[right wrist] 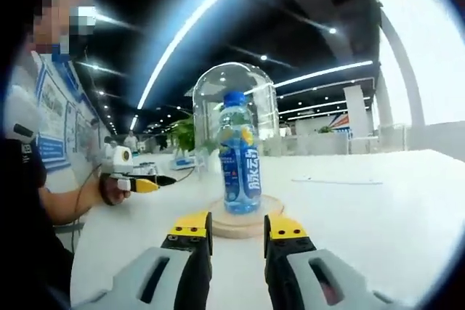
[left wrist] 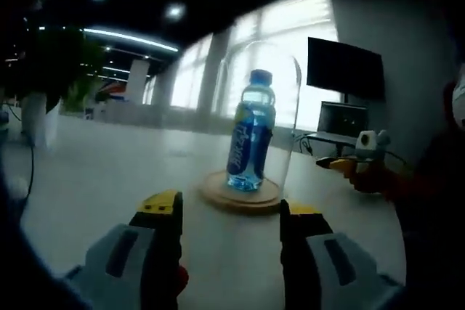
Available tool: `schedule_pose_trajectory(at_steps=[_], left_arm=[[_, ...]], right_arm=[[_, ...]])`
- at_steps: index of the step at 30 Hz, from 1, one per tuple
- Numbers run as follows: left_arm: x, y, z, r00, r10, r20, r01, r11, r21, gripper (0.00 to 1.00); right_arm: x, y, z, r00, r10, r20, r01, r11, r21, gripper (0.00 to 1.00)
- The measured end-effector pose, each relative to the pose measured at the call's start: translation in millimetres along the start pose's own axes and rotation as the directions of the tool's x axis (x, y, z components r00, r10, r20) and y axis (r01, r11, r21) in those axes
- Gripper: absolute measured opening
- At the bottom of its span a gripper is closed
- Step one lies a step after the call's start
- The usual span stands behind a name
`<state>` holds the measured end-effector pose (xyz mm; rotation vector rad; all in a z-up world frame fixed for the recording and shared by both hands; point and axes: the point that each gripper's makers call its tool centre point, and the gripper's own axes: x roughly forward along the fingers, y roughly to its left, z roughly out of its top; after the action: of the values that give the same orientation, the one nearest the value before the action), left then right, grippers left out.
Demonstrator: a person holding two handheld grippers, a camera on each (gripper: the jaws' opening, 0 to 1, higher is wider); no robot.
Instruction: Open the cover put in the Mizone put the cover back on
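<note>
Bottle point(left wrist: 249, 136) standing upright on round wooden base point(left wrist: 240, 195), sitting mid-tabletop point(left wrist: 109, 179). Blue cap, blue label, pale liquid inside. Clear glass dome point(left wrist: 265, 117) covering bottle, resting on base rim, already closed over it.

Left gripper point(left wrist: 231, 215) hovering just short of base, jaws apart, holding nothing, yellow tips pointing at dome from near side. Base edge showing between jaw tips, not touching as far as visible.

Right gripper point(right wrist: 238, 226) likewise aiming at same setup from opposite side: bottle point(right wrist: 240, 157) centred under dome point(right wrist: 234, 107), base point(right wrist: 243, 224) lying just beyond jaw tips. Jaws apart with narrower gap, gripping nothing. Contact with base: cannot tell.

Each gripper showing up in other view too: right one point(left wrist: 341, 163) appearing at right of left gripper view, held in hand point(left wrist: 370, 178), well clear of dome; left one point(right wrist: 156, 183) appearing at left of right gripper view, held in hand point(right wrist: 109, 190), also clear of dome.

Monitor point(left wrist: 345, 70) hanging on wall behind tabletop, laptop point(left wrist: 341, 121) sitting below it. Green plant point(right wrist: 185, 136) standing in background beyond dome. Person sitting at left of right gripper view, dark sleeve visible.
</note>
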<state>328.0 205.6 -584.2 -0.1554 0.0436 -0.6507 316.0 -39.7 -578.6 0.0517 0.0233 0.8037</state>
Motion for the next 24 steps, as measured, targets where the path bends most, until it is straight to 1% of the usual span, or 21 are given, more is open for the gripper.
schedule_pose_trajectory(at_steps=[2,5,6,7,8,11,17,21,24], left_arm=[[-2,0.9,3.0,1.0,0.007,0.017,-0.007,1.0,-0.012,0.46],[-3,1.4,3.5,1.0,0.017,0.021,-0.017,1.0,-0.019,0.45],[-4,1.6,3.3,1.0,0.024,0.019,-0.024,1.0,-0.01,0.45],[-4,4.2,3.2,0.999,0.044,0.016,-0.045,0.999,0.029,0.45],[-4,4.1,3.0,0.999,0.049,0.017,-0.05,0.998,0.05,0.45],[-4,5.5,-1.9,0.999,0.051,-0.001,-0.051,0.998,0.023,0.45],[-4,9.3,-8.1,0.997,0.073,-0.028,-0.072,0.997,0.029,0.43],[-3,10.5,-10.8,0.997,0.074,-0.038,-0.073,0.997,0.014,0.42],[-2,9.9,-13.4,0.996,0.072,-0.049,-0.071,0.997,0.018,0.42]], right_arm=[[2,4,-2.9,1.0,0.017,-0.009,-0.017,1.0,0.019,0.21],[5,5,-5.6,1.0,0.011,-0.018,-0.011,1.0,0.013,0.21],[4,4,-6.1,1.0,0.006,-0.021,-0.006,1.0,0.01,0.21],[4,4,-6.2,1.0,0.002,-0.022,-0.002,1.0,0.006,0.21],[4,4,-6.1,1.0,0.001,-0.022,0.0,1.0,0.005,0.21],[2,2,-4.0,1.0,-0.011,-0.01,0.011,1.0,0.008,0.21],[0,-2,-4.4,1.0,-0.027,-0.009,0.027,1.0,-0.01,0.21],[0,1,-4.9,1.0,-0.019,-0.012,0.019,0.999,-0.027,0.21],[0,4,-5.8,1.0,-0.008,-0.017,0.008,0.999,-0.038,0.21]])
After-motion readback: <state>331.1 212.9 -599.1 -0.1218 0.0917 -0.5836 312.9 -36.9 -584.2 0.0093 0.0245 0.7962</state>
